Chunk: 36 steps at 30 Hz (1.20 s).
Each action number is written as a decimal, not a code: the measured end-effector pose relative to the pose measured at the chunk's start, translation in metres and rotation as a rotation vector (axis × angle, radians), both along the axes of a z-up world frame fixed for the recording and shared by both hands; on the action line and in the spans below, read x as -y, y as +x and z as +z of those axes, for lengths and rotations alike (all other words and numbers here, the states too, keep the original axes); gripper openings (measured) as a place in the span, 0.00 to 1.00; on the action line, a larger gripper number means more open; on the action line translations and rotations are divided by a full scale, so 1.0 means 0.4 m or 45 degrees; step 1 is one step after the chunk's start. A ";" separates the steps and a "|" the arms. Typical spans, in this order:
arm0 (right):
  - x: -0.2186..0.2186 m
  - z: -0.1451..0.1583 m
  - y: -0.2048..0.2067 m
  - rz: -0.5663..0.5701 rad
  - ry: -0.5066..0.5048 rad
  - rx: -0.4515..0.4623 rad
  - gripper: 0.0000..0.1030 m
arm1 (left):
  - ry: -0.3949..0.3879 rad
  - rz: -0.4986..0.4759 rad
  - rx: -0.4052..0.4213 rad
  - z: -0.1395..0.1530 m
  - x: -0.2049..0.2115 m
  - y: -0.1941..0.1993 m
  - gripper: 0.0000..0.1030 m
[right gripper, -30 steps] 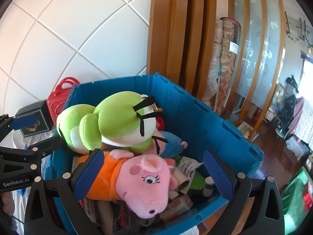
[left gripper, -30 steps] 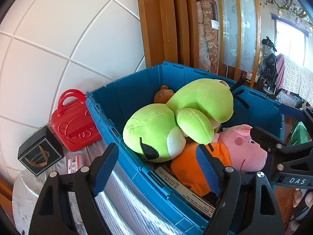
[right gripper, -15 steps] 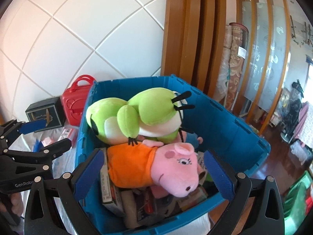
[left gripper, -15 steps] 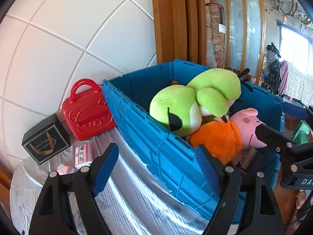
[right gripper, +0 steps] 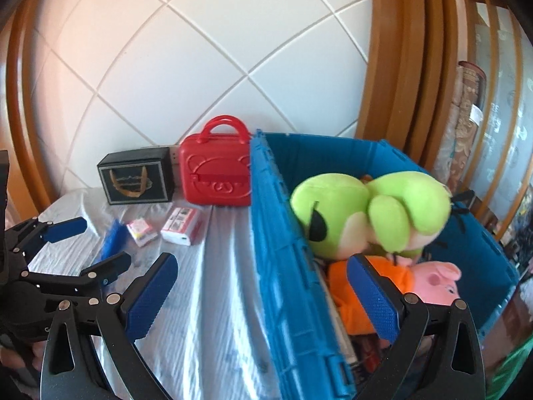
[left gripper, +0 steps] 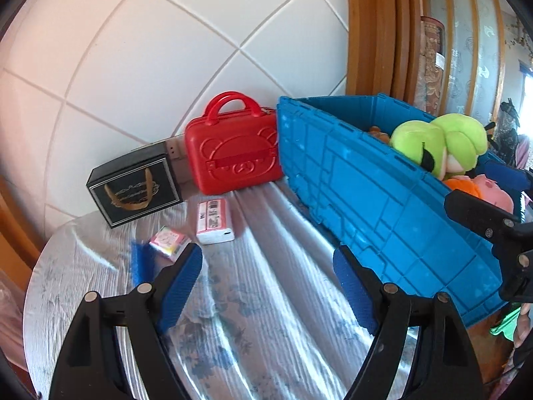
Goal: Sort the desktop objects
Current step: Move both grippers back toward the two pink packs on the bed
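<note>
Both claws are spread and hold nothing: left claw (left gripper: 268,286) hovers over the tabletop (left gripper: 253,333), power bank (left gripper: 214,221) just beyond; right claw (right gripper: 263,295) straddles the blue crate's (right gripper: 283,266) wall.

Red case (left gripper: 233,153), blue crate (left gripper: 383,206), floral cloth (left gripper: 266,316)

- The storage crate (left gripper: 383,196) stands on the table (left gripper: 266,316), right of the toy suitcase (left gripper: 233,153), touching it.
- The gift box (left gripper: 135,186) sits left of the suitcase, against the wall.
- The power bank (left gripper: 213,221) and small card box (left gripper: 168,241) lie before them.
- The frog plush (right gripper: 363,213) lies in the crate, atop the pig plush (right gripper: 429,280).
</note>
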State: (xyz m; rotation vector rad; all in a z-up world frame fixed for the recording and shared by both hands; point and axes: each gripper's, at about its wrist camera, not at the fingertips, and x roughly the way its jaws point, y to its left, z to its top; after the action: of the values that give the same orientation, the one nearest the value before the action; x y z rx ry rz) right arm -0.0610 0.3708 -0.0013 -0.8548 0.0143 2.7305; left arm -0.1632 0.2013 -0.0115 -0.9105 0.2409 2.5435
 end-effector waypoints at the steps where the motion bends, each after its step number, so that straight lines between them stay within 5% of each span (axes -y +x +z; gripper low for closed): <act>1: 0.020 -0.006 -0.019 0.024 -0.003 0.004 1.00 | -0.002 0.025 0.007 -0.007 0.027 -0.010 0.78; 17: 0.196 -0.139 -0.335 0.266 -0.073 0.172 1.00 | -0.036 0.323 0.178 -0.175 0.311 -0.229 0.78; 27: 0.170 -0.335 -0.584 0.285 -0.149 0.360 1.00 | -0.107 0.343 0.397 -0.397 0.329 -0.453 0.78; 36: 0.119 -0.507 -0.782 0.216 -0.212 0.479 1.00 | -0.033 0.411 0.501 -0.535 0.310 -0.708 0.78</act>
State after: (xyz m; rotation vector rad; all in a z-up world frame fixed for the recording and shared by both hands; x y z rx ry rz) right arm -0.3740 0.3233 -0.2042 -1.4664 0.0979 2.7010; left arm -0.4466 0.0771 -0.2254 -1.5395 0.0055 2.5705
